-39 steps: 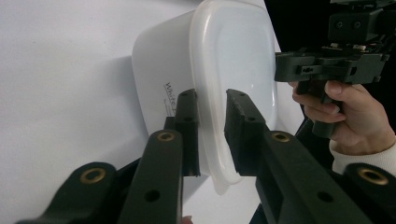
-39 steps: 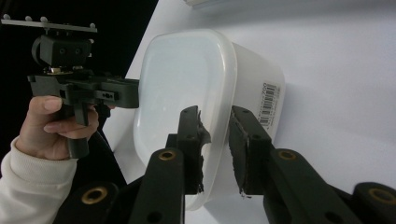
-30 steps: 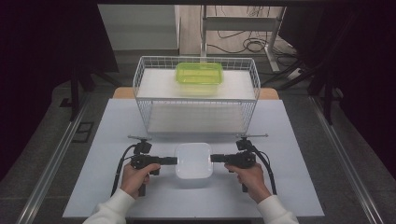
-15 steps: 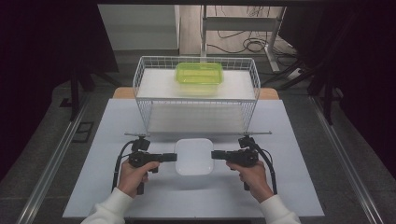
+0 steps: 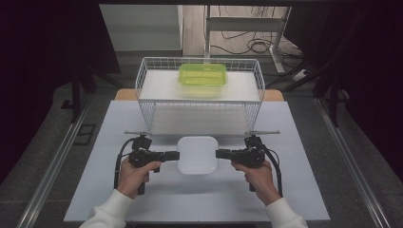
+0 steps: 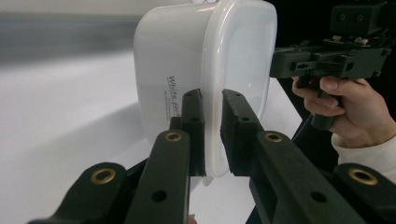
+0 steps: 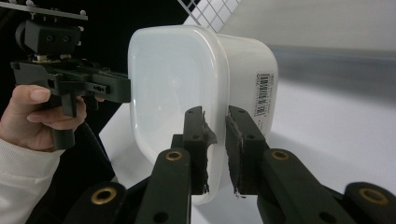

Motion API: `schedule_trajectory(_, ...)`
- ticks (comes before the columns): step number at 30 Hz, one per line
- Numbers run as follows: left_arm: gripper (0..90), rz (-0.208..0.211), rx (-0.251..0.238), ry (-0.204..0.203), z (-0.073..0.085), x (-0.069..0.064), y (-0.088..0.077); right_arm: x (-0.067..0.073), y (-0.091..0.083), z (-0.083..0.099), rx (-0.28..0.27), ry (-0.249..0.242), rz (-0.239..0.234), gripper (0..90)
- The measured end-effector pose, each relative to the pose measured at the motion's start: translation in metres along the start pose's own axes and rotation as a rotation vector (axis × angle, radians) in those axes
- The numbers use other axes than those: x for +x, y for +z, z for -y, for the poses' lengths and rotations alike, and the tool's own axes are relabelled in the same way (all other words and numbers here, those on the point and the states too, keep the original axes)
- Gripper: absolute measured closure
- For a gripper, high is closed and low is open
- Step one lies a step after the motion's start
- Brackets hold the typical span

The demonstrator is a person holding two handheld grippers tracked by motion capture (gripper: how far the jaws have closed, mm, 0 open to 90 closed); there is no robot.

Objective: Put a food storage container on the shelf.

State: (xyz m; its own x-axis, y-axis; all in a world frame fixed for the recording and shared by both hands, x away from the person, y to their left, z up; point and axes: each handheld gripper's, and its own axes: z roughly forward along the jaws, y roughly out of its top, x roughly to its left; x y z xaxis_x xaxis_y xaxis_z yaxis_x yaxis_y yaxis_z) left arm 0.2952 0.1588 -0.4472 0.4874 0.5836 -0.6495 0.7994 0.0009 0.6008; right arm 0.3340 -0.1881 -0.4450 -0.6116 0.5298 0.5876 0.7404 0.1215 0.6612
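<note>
A white lidded plastic container (image 5: 197,154) hangs a little above the white table, held from both sides. My left gripper (image 5: 173,155) is shut on the rim at its left edge; in the left gripper view the jaws clamp the lid rim of the container (image 6: 205,79). My right gripper (image 5: 220,154) is shut on the rim at its right edge, and the right gripper view has both pads pressed on the container (image 7: 187,79) rim. Each gripper view also catches the opposite gripper and the hand holding it.
A white wire basket (image 5: 199,95) stands behind the container at the table's far side, with a green lidded box (image 5: 202,76) in its back half. The table's front edge (image 5: 199,219) is near my forearms. Dark floor and cables lie beyond.
Both grippers have risen together with the white container between them, so it now sits higher above the table and slightly nearer the basket.
</note>
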Motion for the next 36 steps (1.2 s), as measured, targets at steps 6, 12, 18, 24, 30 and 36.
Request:
schedule_trajectory(6,80.1,-0.004,-0.012,0.022,-0.011,-0.007,-0.004,0.007,-0.005,-0.009,-0.018,-0.024,0.007,77.9)
schedule_trajectory(12,80.1,-0.016,-0.030,0.068,-0.033,-0.024,-0.013,0.017,-0.017,-0.027,-0.057,-0.052,0.008,77.9)
schedule_trajectory(18,80.0,-0.018,-0.051,0.091,-0.050,-0.035,-0.019,0.027,-0.028,-0.045,-0.084,-0.087,0.015,77.8)
schedule_trajectory(24,79.8,-0.013,-0.071,0.101,-0.063,-0.042,-0.023,0.035,-0.036,-0.060,-0.107,-0.122,0.020,77.8)
schedule_trajectory(30,79.8,-0.019,-0.082,0.116,-0.070,-0.047,-0.028,0.041,-0.040,-0.069,-0.116,-0.136,0.025,77.7)
schedule_trajectory(36,79.7,-0.020,-0.090,0.125,-0.076,-0.050,-0.032,0.045,-0.041,-0.075,-0.125,-0.148,0.021,77.8)
